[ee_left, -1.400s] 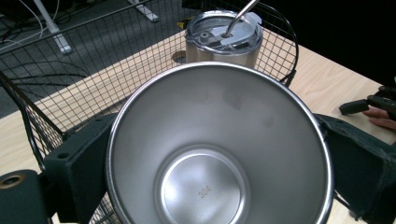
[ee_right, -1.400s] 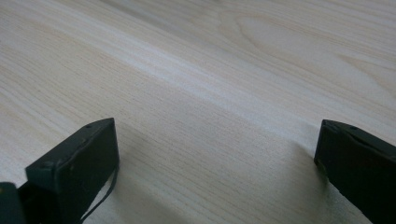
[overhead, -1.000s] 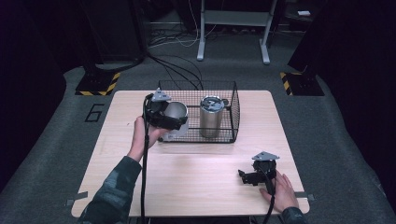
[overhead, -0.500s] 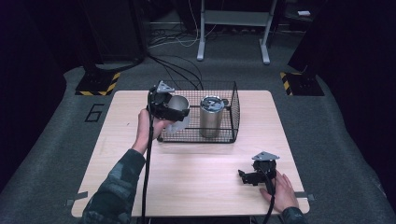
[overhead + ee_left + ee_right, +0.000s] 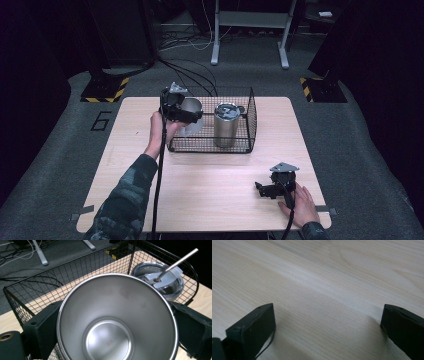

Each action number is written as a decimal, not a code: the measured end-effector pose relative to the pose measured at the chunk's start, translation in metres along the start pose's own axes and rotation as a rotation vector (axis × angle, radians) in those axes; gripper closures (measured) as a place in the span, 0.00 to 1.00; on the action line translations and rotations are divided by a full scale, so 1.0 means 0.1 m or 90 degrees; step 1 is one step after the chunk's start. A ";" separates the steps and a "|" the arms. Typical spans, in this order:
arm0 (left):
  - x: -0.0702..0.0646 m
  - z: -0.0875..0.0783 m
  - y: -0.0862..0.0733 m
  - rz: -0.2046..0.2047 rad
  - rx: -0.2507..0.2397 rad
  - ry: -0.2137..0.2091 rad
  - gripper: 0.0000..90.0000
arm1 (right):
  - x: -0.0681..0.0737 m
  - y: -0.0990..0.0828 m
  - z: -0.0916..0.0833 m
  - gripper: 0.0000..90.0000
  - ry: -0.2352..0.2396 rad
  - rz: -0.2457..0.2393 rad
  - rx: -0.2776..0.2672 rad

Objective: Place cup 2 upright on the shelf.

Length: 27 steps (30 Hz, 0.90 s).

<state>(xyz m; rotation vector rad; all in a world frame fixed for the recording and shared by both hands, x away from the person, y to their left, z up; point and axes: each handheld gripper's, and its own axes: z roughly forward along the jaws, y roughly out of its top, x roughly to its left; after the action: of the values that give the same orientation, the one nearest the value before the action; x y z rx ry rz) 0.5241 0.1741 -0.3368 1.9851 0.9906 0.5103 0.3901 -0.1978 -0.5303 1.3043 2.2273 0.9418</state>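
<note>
My left gripper (image 5: 186, 116) is shut on an open steel cup (image 5: 192, 109) and holds it in the air at the left end of a black wire basket (image 5: 210, 149). In the left gripper view I look down into the bare cup (image 5: 117, 322), with a black jaw on either side of it. A steel tumbler (image 5: 226, 125) with a clear lid (image 5: 172, 282) and a metal straw (image 5: 178, 261) stands upright inside the basket. My right gripper (image 5: 263, 190) rests open on the table near the front right, with bare wood between its fingers (image 5: 252, 332).
The light wooden table (image 5: 210, 195) has the basket at its back middle. Dark carpet with cables (image 5: 190, 75) and a metal stand (image 5: 250, 20) lies beyond the far edge. Two yellow-and-black floor markers (image 5: 105, 87) sit at the back corners.
My left gripper has carried the steel cup up and away from the person, to the basket's left end. The right gripper has stayed where it was.
</note>
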 end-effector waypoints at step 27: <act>0.23 0.51 0.05 -0.029 0.038 0.028 0.07 | 0.00 0.00 0.00 0.00 0.000 0.002 -0.002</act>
<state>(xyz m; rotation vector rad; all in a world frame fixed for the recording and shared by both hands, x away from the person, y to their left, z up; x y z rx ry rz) 0.5737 0.1655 -0.3621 2.0067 1.0875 0.5066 0.3902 -0.1977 -0.5304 1.3058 2.2237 0.9466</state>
